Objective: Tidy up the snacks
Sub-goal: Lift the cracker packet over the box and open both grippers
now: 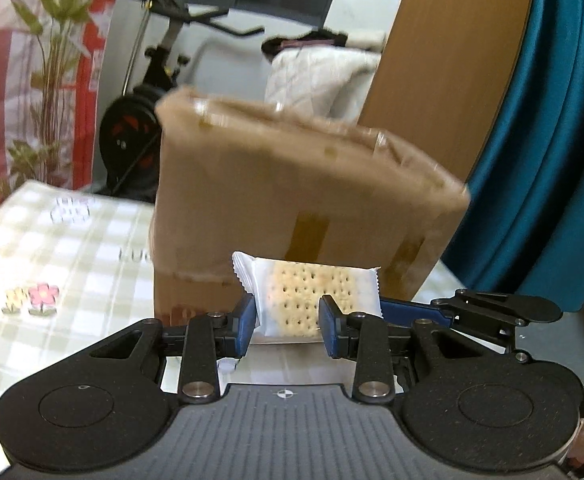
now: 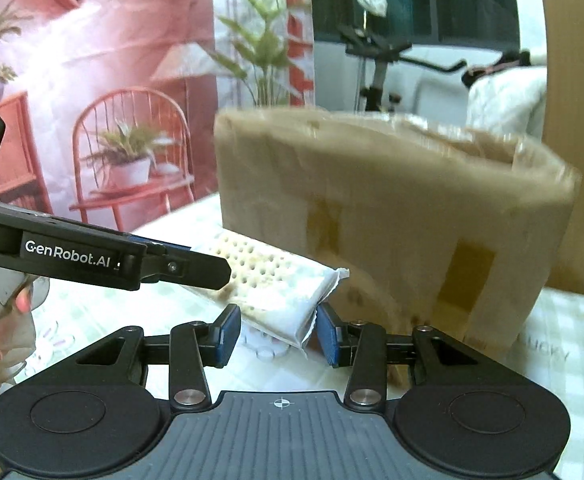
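Note:
A white packet of dotted crackers is held off the table by both grippers at once. My left gripper is shut on one end, blue pads pressing its sides. The right gripper's finger reaches in from the right to the packet's other end. In the right wrist view the same packet lies tilted, with my right gripper shut on its near corner. The left gripper clamps the far end from the left. A brown taped cardboard box stands just behind the packet.
The box stands on a table with a green checked cloth. Small flower figures lie at the left. A person's hand shows at the left edge. Behind are an exercise bike, a wooden board and a teal curtain.

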Action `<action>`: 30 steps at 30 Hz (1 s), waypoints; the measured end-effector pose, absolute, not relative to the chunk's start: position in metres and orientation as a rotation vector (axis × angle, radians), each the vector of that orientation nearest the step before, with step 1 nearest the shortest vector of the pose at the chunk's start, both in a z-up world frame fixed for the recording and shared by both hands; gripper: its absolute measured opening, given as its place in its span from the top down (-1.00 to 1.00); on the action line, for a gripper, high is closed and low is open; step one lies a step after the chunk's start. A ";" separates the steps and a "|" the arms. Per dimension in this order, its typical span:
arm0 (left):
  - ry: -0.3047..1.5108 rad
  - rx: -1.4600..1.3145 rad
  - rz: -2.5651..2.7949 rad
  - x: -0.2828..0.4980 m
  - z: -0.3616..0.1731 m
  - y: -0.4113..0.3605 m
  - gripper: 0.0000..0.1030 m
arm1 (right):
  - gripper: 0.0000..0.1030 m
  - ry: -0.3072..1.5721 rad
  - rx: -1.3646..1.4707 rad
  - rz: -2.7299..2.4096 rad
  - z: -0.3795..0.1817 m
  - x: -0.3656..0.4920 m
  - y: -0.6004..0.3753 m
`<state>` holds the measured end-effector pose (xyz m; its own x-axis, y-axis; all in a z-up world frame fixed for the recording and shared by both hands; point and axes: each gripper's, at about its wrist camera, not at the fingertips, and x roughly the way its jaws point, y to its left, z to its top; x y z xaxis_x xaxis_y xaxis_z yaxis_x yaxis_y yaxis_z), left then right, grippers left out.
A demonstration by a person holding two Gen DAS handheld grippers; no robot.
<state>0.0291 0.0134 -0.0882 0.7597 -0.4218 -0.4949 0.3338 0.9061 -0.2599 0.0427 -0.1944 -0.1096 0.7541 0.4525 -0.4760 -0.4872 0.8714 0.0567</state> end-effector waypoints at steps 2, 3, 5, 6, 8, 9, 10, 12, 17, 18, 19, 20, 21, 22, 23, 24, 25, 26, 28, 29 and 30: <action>0.545 -0.150 -0.417 0.031 -0.078 0.010 0.30 | 0.25 0.472 -0.075 0.511 -0.100 0.049 -0.191; 0.529 -0.144 -0.420 0.033 -0.073 0.007 0.30 | 0.25 0.455 -0.076 0.509 -0.092 0.051 -0.193; 0.503 -0.134 -0.430 0.040 -0.064 0.005 0.30 | 0.25 0.422 -0.082 0.504 -0.078 0.054 -0.195; 0.491 -0.129 -0.435 0.045 -0.059 0.003 0.30 | 0.25 0.405 -0.081 0.500 -0.071 0.056 -0.199; 0.469 -0.120 -0.449 0.053 -0.051 -0.002 0.30 | 0.25 0.370 -0.073 0.491 -0.057 0.062 -0.207; 0.460 -0.116 -0.457 0.055 -0.046 -0.005 0.30 | 0.25 0.358 -0.068 0.486 -0.050 0.067 -0.210; 0.452 -0.113 -0.466 0.058 -0.039 -0.009 0.30 | 0.25 0.346 -0.066 0.479 -0.042 0.072 -0.214; 0.437 -0.105 -0.480 0.073 -0.028 -0.014 0.30 | 0.25 0.329 -0.074 0.470 -0.030 0.084 -0.221; 0.470 -0.119 -0.508 0.120 -0.018 -0.026 0.30 | 0.25 0.347 -0.069 0.445 -0.013 0.131 -0.233; 0.485 -0.115 -0.512 0.131 -0.020 -0.029 0.30 | 0.25 0.359 -0.066 0.441 -0.013 0.141 -0.235; 0.504 -0.110 -0.513 0.143 -0.022 -0.032 0.30 | 0.25 0.375 -0.063 0.436 -0.015 0.152 -0.237; 0.518 -0.107 -0.512 0.152 -0.024 -0.035 0.30 | 0.25 0.391 -0.060 0.433 -0.017 0.161 -0.238; 0.539 -0.105 -0.510 0.161 -0.028 -0.038 0.31 | 0.25 0.409 -0.059 0.427 -0.020 0.170 -0.238; 0.556 -0.108 -0.509 0.168 -0.033 -0.037 0.30 | 0.25 0.430 -0.064 0.422 -0.024 0.178 -0.237; 0.572 -0.105 -0.501 0.176 -0.036 -0.037 0.30 | 0.25 0.449 -0.064 0.420 -0.029 0.183 -0.235; 0.589 -0.100 -0.491 0.182 -0.040 -0.040 0.30 | 0.25 0.470 -0.065 0.417 -0.034 0.189 -0.233; 0.601 -0.097 -0.483 0.186 -0.043 -0.040 0.30 | 0.25 0.489 -0.067 0.415 -0.038 0.193 -0.230; 0.614 -0.097 -0.475 0.189 -0.045 -0.041 0.31 | 0.25 0.505 -0.070 0.414 -0.041 0.197 -0.227; 0.640 -0.100 -0.464 0.196 -0.052 -0.041 0.30 | 0.25 0.537 -0.074 0.410 -0.049 0.202 -0.221; 0.643 -0.094 -0.460 0.197 -0.053 -0.039 0.30 | 0.25 0.551 -0.072 0.410 -0.052 0.203 -0.219; 0.645 -0.085 -0.456 0.197 -0.055 -0.040 0.30 | 0.25 0.564 -0.067 0.414 -0.056 0.203 -0.218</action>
<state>0.1972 -0.0396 -0.0552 0.7039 -0.4359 -0.5608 0.3836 0.8978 -0.2163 0.2033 -0.2178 -0.0556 0.7652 0.3623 -0.5322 -0.3985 0.9158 0.0504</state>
